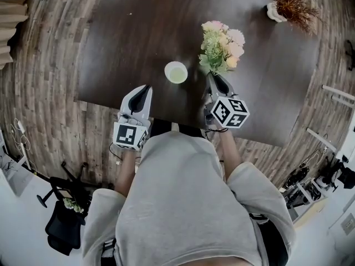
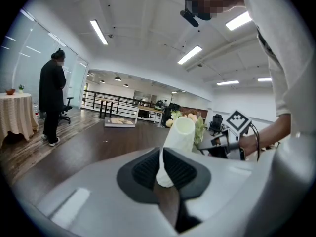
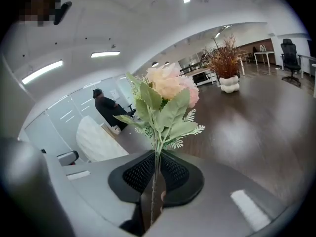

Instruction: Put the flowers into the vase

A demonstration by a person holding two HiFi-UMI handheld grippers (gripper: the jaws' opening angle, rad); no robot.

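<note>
Grippers, two. Left gripper (image 1: 147, 88) (image 2: 164, 154): jaws pressed together on the foot of the white vase (image 1: 176, 72) (image 2: 178, 137), which leans out ahead of it toward the right gripper (image 1: 217, 79) (image 3: 157, 157). Right jaws nearly closed, pinching the stem of the flowers (image 1: 223, 46) (image 3: 165, 102). The bunch stands up just past its fingertips, beside the vase mouth and not yet in it. Count: one vase, one bunch. Well ahead and right of the right gripper, on the dark table (image 1: 138, 32): one white pot (image 1: 273, 11) (image 3: 229, 84) holding a dried reddish plant.
</note>
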